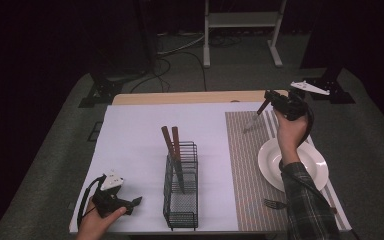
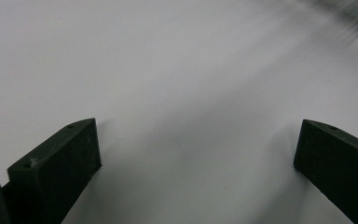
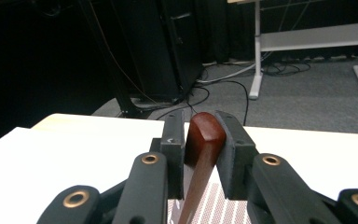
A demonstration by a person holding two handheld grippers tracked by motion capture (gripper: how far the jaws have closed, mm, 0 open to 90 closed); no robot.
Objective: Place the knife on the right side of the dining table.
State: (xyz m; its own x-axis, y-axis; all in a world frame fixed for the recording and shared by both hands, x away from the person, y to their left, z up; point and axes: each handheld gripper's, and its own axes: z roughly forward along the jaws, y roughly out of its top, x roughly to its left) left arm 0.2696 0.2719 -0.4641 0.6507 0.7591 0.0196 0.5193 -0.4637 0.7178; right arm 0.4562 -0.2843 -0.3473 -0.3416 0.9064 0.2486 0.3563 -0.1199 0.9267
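Note:
My right gripper (image 1: 269, 96) hangs above the far end of the striped placemat (image 1: 247, 165), shut on the brown wooden handle of a knife (image 1: 254, 119) whose blade slants down toward the mat. In the right gripper view the handle's rounded end (image 3: 205, 135) sits between the two pads of that gripper (image 3: 204, 122). My left gripper (image 1: 132, 202) rests near the table's front left corner, open. In the left gripper view that gripper (image 2: 200, 128) has its jaws wide apart over bare white table cover, nothing between them.
A black wire basket (image 1: 181, 192) stands at the front middle with two wooden-handled knives (image 1: 172, 145) upright in it. A white plate (image 1: 310, 165) lies on the placemat under my right forearm, and a fork (image 1: 275, 203) lies in front of it.

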